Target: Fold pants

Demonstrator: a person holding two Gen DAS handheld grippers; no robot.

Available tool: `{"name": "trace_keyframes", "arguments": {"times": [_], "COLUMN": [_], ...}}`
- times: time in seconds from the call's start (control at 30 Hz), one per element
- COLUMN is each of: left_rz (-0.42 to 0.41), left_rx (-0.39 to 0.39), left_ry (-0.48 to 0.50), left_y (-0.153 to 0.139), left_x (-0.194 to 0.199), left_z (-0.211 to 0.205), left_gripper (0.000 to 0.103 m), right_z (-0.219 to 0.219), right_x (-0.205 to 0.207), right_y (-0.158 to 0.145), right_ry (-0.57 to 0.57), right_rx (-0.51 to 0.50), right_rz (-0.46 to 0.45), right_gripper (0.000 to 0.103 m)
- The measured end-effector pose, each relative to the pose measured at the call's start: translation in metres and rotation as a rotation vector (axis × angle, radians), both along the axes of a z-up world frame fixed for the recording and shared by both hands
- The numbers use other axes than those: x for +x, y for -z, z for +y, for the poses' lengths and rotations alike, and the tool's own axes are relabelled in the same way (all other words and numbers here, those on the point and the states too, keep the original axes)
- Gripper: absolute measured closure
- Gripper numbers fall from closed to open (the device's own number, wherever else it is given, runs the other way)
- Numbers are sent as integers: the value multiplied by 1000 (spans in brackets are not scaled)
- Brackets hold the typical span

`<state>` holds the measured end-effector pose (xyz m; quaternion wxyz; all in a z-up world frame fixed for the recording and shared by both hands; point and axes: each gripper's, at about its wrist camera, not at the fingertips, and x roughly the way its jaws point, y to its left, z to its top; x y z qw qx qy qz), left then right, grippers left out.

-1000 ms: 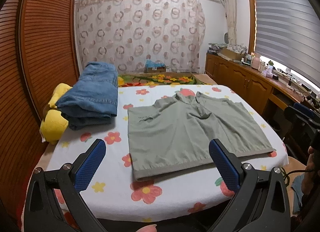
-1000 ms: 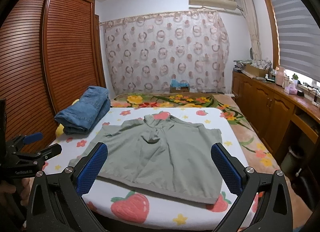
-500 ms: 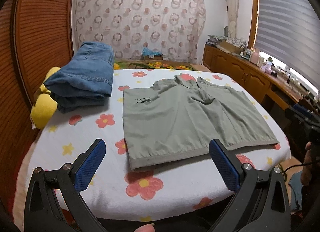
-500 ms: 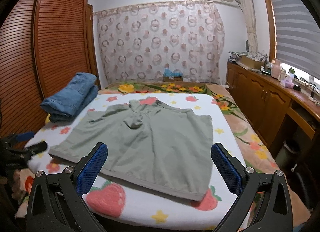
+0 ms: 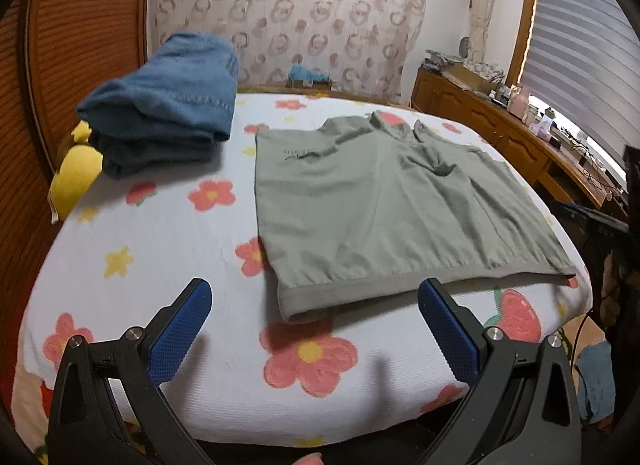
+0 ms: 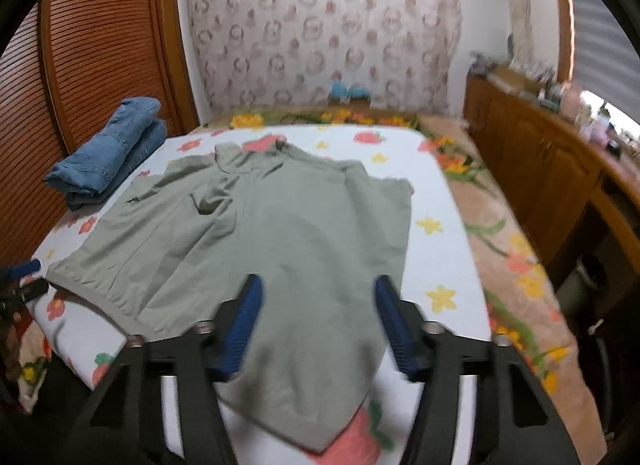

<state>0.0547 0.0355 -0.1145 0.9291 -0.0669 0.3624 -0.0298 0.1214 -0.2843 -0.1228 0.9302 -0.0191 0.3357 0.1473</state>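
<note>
Grey-green pants (image 5: 380,205) lie flat on the flower-print bed sheet (image 5: 160,249), waistband toward me. My left gripper (image 5: 315,293) is open and hovers just before the waistband's left corner, with nothing between its blue pads. My right gripper (image 6: 319,283) hangs over the near right part of the pants (image 6: 280,225). Its jaws are closing, with the cloth lying under and between the pads. The pads do not press on it. My left gripper (image 6: 24,277) also shows at the left edge of the right wrist view.
Folded blue jeans (image 5: 168,105) sit on a yellow item (image 5: 76,173) at the bed's far left. A slatted wooden door (image 5: 80,25) stands to the left, and a wooden cabinet (image 5: 500,133) runs along the right. A flower-print mat (image 6: 500,265) lies beside the bed.
Both grippers have come lower and closer to the pants. The right gripper has moved over the near right corner and its jaws have narrowed a lot. The left jaws stay wide.
</note>
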Motion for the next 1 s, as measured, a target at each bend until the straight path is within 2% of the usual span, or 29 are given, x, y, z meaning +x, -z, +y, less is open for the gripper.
{"name": "trace_keyframes", "arguments": {"times": [0.1, 0.23, 0.27, 0.37, 0.57, 0.8, 0.93, 1.0], "left_rz": [22, 65, 86, 82, 81, 80, 76, 72], "left_rx": [-10, -24, -32, -9, 16, 42, 34, 24], "left_ry": [-4, -10, -5, -2, 2, 4, 3, 6], "left_y": [6, 17, 21, 22, 23, 24, 24, 24], "left_x": [3, 9, 11, 10, 12, 12, 12, 12], "left_z": [2, 5, 5, 2, 0, -3, -3, -1], "left_gripper": [0, 0, 0, 0, 0, 0, 0, 0], "right_z": [-2, -13, -16, -25, -18, -16, -11, -10], "right_x": [17, 41, 48, 69, 100, 108, 104, 98], "right_y": [-10, -18, -20, -23, -22, -20, -20, -22], "right_ry": [0, 10, 19, 38, 85, 126, 99, 80], "right_rx": [-20, 12, 15, 52, 0, 37, 5, -6], "right_rz": [23, 73, 83, 127, 139, 174, 163, 168], "right_gripper": [57, 61, 66, 77, 77, 78, 98, 100]}}
